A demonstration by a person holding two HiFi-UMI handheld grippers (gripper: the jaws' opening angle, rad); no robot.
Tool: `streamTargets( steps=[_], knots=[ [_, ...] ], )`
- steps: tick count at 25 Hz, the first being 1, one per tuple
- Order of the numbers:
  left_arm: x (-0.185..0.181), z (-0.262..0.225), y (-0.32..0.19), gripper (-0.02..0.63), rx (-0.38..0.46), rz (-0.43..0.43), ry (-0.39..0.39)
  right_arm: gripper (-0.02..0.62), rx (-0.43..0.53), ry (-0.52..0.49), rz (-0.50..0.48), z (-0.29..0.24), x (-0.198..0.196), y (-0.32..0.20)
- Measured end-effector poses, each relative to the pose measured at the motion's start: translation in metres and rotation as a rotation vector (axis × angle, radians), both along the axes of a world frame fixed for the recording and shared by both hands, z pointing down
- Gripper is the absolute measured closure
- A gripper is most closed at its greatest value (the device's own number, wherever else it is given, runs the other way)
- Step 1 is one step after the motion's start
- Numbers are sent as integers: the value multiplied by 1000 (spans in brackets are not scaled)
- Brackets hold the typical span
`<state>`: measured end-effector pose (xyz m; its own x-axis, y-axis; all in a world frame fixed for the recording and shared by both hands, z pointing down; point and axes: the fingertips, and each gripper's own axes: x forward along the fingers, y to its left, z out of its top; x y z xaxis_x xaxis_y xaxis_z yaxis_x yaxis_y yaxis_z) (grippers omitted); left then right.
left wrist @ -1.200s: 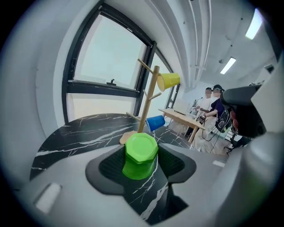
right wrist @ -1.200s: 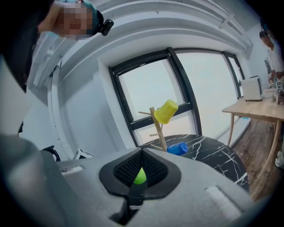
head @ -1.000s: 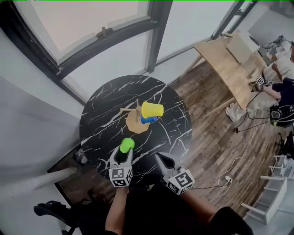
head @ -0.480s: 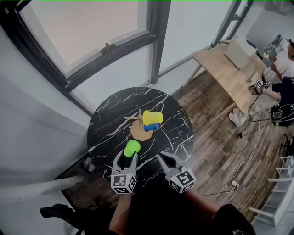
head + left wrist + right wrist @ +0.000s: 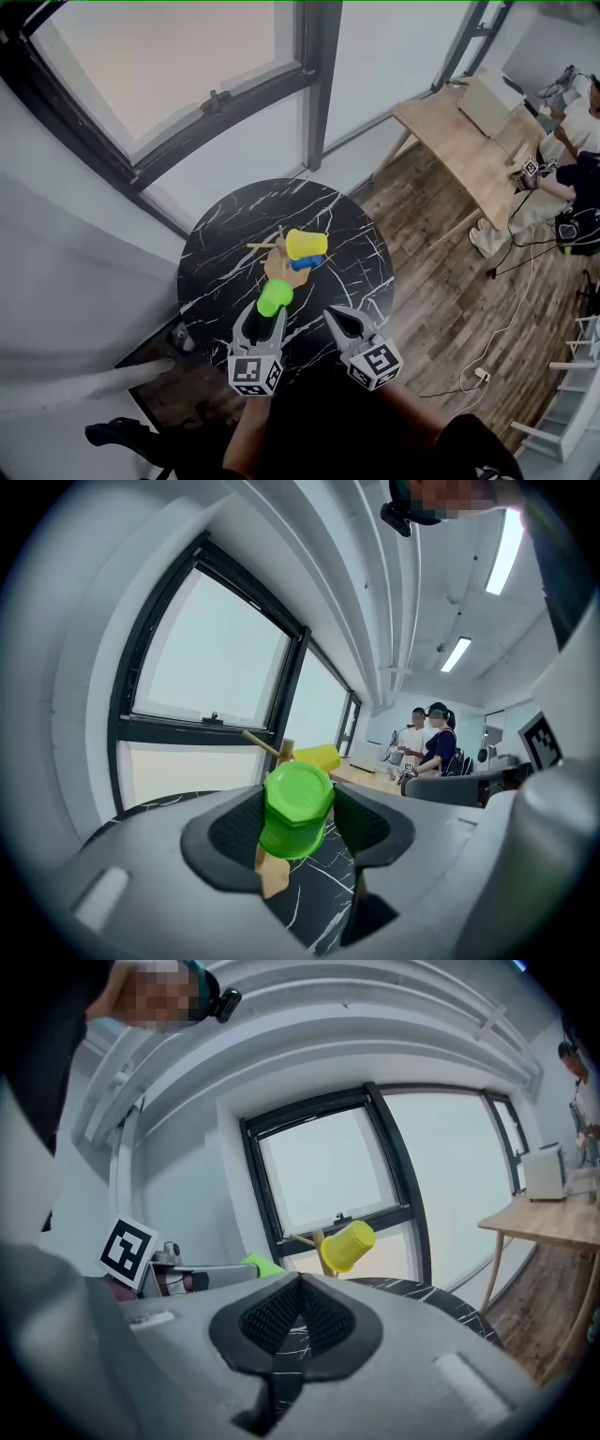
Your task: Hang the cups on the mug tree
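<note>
A wooden mug tree (image 5: 279,246) stands on the round black marble table (image 5: 225,225). A yellow cup (image 5: 307,245) hangs on one of its pegs, with a blue cup (image 5: 309,262) just below it. My left gripper (image 5: 266,317) is shut on a green cup (image 5: 275,298), held lifted off the table just in front of the tree. In the left gripper view the green cup (image 5: 296,810) sits between the pads with its bottom toward the camera, and the tree's peg (image 5: 262,745) and yellow cup (image 5: 316,757) lie beyond. My right gripper (image 5: 339,323) is shut and empty, to the right of the left one.
A large window (image 5: 187,66) is behind the table. A wooden table (image 5: 464,141) stands at the right on the wood floor, with people seated near it (image 5: 572,122). A cable (image 5: 487,309) trails over the floor.
The left gripper has lifted the green cup up and toward the mug tree. The right gripper has shifted only slightly.
</note>
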<state>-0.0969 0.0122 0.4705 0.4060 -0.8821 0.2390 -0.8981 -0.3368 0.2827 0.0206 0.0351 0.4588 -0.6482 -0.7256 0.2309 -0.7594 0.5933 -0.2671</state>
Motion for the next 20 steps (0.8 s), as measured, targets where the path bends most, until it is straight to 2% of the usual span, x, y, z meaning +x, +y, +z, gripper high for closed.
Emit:
streamTargets(
  steps=[20],
  knots=[
    [27, 45, -27, 371, -72, -48, -72, 592, -20, 1, -36, 9, 28, -29]
  ],
)
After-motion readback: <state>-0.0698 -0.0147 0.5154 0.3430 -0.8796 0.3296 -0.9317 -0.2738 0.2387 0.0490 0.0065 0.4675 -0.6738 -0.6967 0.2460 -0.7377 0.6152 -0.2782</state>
